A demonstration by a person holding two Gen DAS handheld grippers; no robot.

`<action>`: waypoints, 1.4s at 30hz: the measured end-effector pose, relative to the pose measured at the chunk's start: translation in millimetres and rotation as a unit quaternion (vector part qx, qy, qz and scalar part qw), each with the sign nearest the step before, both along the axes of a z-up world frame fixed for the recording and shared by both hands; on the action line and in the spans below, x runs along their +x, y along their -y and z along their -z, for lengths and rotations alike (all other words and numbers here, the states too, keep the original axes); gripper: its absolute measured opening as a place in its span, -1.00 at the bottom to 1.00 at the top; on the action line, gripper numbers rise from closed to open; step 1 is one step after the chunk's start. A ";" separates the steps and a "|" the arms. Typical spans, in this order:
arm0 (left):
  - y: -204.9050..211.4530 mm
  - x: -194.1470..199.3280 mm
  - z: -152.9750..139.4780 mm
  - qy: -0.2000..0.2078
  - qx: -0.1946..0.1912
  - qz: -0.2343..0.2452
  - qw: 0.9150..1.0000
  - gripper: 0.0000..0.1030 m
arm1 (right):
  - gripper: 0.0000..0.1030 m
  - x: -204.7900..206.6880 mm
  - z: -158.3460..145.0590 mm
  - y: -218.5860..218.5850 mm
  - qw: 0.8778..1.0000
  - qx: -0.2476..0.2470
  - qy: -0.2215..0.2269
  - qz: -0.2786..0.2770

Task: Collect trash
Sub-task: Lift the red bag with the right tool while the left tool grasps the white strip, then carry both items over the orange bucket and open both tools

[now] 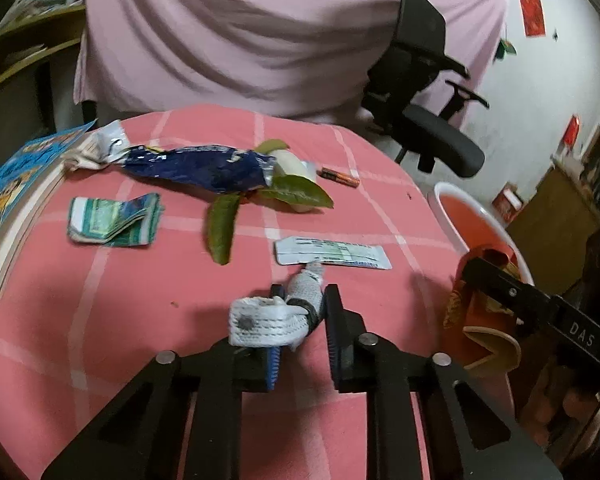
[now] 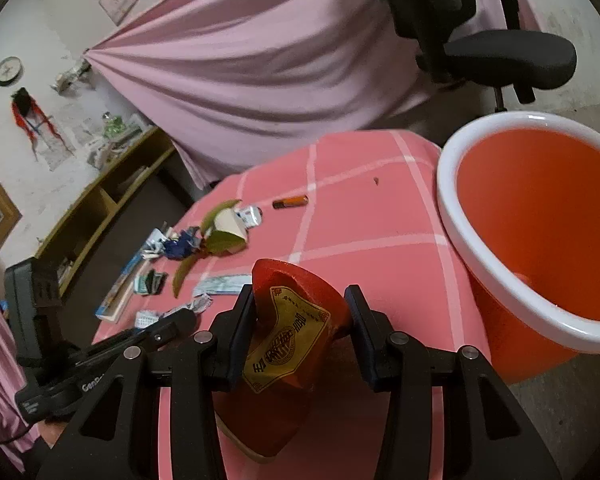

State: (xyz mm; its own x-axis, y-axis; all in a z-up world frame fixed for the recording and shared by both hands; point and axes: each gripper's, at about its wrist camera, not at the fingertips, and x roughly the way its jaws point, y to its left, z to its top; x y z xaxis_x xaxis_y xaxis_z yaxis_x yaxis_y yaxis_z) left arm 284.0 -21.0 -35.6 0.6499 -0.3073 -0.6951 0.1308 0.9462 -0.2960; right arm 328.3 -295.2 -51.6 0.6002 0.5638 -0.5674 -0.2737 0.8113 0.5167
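My left gripper (image 1: 300,320) has its jaws around a crumpled white wrapper (image 1: 276,316) just above the pink checked tablecloth (image 1: 120,320); the wrapper bulges out to the left. My right gripper (image 2: 300,320) is shut on a red and gold packet (image 2: 288,340), held near the table's right edge beside the orange bin with a white rim (image 2: 496,280). The packet (image 1: 480,320) and bin (image 1: 480,216) also show in the left wrist view. More trash lies beyond: a flat white sachet (image 1: 332,254), green leaves (image 1: 224,224), a blue foil bag (image 1: 196,168).
A folded green-striped packet (image 1: 112,224), an orange battery (image 1: 340,177) and a picture book (image 1: 16,196) lie on the table. A black office chair (image 1: 424,92) stands behind the table before a pink curtain (image 1: 240,32). A wooden shelf (image 2: 100,208) stands at the left.
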 end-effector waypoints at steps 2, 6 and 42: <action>-4.2 -6.8 -6.4 0.018 -0.004 -0.012 1.000 -0.70 | -0.18 -3.1 -3.0 0.6 1.000 0.004 0.012 -0.001; 5.1 -28.6 -29.5 0.086 0.031 -0.028 0.995 -0.70 | -0.18 -13.1 -13.8 2.5 0.999 0.008 0.050 -0.001; 252.4 65.9 -33.2 0.028 0.019 0.164 0.986 -0.66 | -0.16 2.5 13.6 196.7 0.952 -0.054 0.066 0.295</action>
State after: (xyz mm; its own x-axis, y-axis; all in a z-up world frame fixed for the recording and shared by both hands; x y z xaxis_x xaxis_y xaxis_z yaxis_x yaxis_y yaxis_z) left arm 349.9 -273.4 -2.5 0.5576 -0.4827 -0.6753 0.4472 0.8601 -0.2454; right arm 330.8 -491.8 -65.2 0.8640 0.0485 -0.5012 0.1904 0.8900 0.4143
